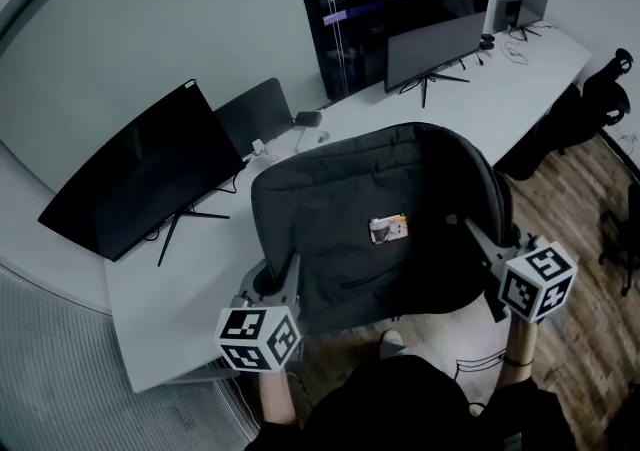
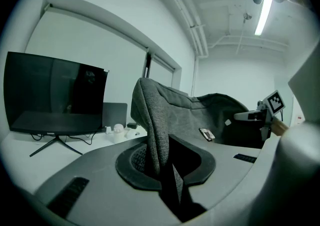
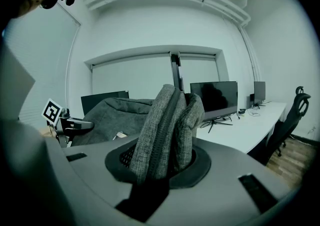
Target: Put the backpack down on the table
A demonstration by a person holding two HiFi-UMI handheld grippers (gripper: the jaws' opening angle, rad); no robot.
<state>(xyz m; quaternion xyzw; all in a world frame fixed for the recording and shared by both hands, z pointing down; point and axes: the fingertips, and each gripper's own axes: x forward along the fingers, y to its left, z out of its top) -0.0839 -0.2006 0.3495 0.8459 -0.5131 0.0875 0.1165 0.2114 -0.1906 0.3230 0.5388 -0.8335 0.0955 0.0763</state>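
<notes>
At the left, the monitor (image 1: 140,179) stands just behind the backpack (image 1: 375,224) (its thin stand legs splay toward the near side). I judge that a shove too far across the table (image 1: 190,289) could knock it.

The left gripper (image 1: 278,284) has its jaws nearly together, pinched on a thin fold of the backpack's left edge. That bite is on cloth alone, so the fold could slide out if the load swings.

The backpack is held broad side up between both grippers, over the table's near edge, with part of it out above the floor (image 1: 570,179). Released here, it may tip off toward the person. Whether its underside touches the table I cannot tell.

The right gripper (image 1: 482,239) is clamped on a thicker bunch of the right edge, zip seam included, with its jaws slightly wider apart.

The backpack is dark grey woven cloth, soft and sagging, rounded at one end, with a small tag (image 1: 388,229) near its middle.
</notes>
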